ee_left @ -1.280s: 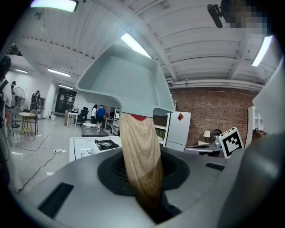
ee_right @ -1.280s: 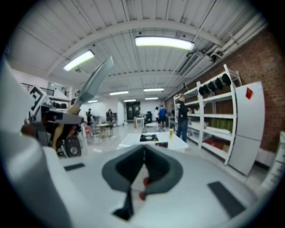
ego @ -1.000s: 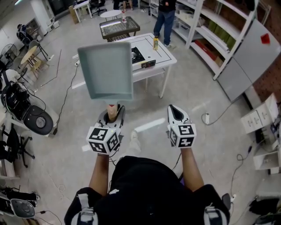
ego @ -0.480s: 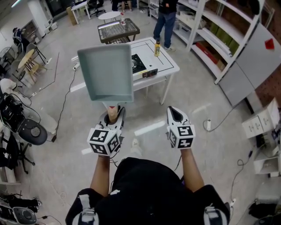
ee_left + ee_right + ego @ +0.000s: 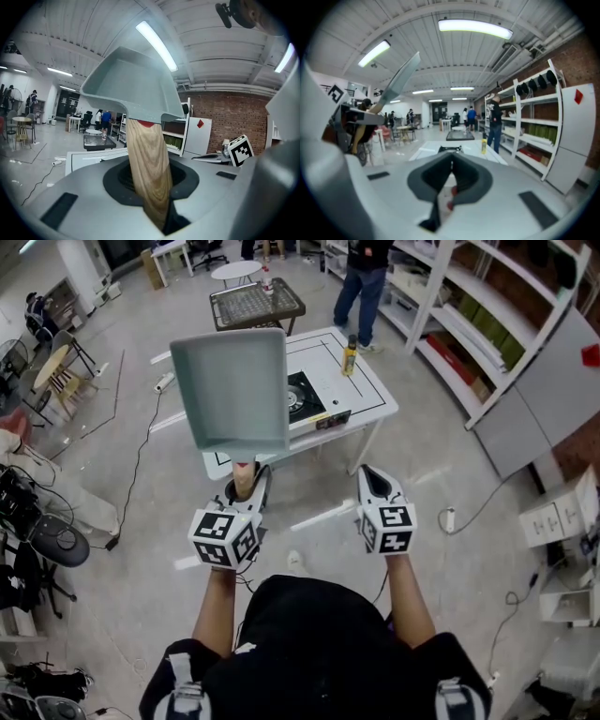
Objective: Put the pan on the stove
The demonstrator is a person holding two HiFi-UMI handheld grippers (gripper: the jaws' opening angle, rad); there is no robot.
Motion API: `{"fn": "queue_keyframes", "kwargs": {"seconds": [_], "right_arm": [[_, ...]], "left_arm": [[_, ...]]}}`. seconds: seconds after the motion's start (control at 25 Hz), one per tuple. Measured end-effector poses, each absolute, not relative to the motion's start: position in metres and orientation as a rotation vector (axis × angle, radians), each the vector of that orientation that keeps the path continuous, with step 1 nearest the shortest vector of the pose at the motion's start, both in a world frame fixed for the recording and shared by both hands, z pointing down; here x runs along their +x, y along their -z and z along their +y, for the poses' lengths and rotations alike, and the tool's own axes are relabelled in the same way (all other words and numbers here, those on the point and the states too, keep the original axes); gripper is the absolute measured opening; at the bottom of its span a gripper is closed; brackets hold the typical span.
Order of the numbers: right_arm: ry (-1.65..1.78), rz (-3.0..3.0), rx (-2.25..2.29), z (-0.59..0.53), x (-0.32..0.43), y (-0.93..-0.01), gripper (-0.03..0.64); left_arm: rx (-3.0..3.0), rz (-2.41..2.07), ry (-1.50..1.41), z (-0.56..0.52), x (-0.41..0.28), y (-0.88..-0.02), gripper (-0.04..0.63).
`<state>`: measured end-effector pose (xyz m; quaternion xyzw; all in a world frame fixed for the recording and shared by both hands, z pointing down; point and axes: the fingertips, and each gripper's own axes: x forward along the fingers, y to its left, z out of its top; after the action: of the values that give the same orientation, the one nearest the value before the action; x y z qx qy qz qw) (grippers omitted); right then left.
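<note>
A square grey pan with a wooden handle is held up in the air, tilted towards me. My left gripper is shut on the handle, below the pan's body. My right gripper hangs level with it to the right, shut with nothing between its jaws. A black portable stove sits on a white table ahead, partly hidden behind the pan. In the right gripper view the stove lies straight ahead and the pan shows edge-on at the upper left.
A yellow bottle stands on the table's far right corner. A person in jeans stands beyond it, by white shelving. A mesh-topped cart is behind the table. Chairs and cables line the left floor.
The table and stove have drawn closer and lower in the head view. Both grippers and the pan keep their places relative to me.
</note>
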<state>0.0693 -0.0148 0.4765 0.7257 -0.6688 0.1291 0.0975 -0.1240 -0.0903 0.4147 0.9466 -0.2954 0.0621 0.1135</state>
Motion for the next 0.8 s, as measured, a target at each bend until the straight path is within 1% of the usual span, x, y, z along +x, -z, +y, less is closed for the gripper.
{"fn": "queue_keyframes", "kwargs": {"seconds": [0.44, 0.8], "right_arm": [[-0.382, -1.94, 2.135, -0.118, 0.075, -0.474, 0.035], [-0.354, -1.927, 2.063, -0.172, 0.06, -0.485, 0.034]], "left_arm": [[2.777, -0.824, -0.162, -0.194, -0.114, -0.411, 0.097], [2.764, -0.795, -0.151, -0.243, -0.115, -0.425, 0.097]]}}
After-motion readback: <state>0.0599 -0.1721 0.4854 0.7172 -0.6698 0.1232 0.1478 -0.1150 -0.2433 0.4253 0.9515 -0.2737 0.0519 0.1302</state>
